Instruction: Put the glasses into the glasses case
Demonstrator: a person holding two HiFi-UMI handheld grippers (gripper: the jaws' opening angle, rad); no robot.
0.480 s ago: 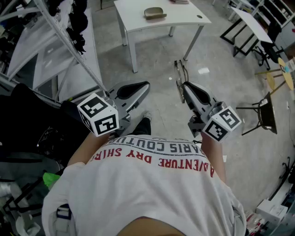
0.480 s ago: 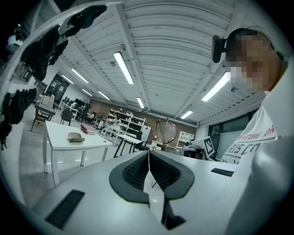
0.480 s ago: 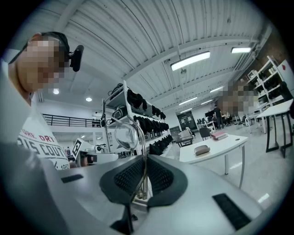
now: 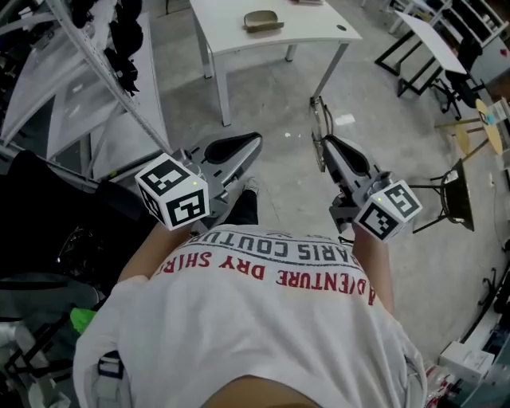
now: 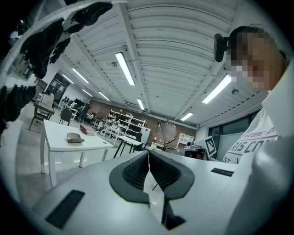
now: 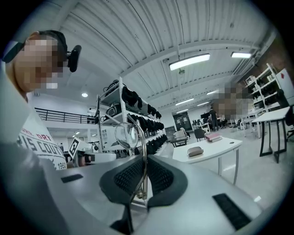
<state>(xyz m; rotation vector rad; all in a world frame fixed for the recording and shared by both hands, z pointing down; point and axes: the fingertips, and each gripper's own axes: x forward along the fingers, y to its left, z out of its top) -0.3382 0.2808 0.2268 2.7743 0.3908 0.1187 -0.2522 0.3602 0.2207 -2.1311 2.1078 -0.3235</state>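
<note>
A grey floor [image 4: 271, 96] fills most of the head view, with a metal rack [image 4: 103, 56] of dark items running along its left side. A white desk [image 4: 231, 33] stands well ahead of the person, whose white printed shirt [image 4: 263, 319] covers the lower part of that view.

Both tools are held level in front of the body, well apart from the desk. The left tongs [image 4: 255, 142] have their ribbed pads pressed together with nothing between them, as the left gripper view shows [image 5: 148, 155]. The right tongs [image 4: 322, 145] are closed nearly all the way, the pads [image 6: 158, 176] pinching a thin metal arm of the glasses [image 6: 126, 135].

The tan glasses case [image 4: 263, 20] lies on the desk, closed as far as can be told. The glasses [image 4: 319, 119] stick out beyond the right tongs' tips, in the air above the floor and far from the case.
</note>
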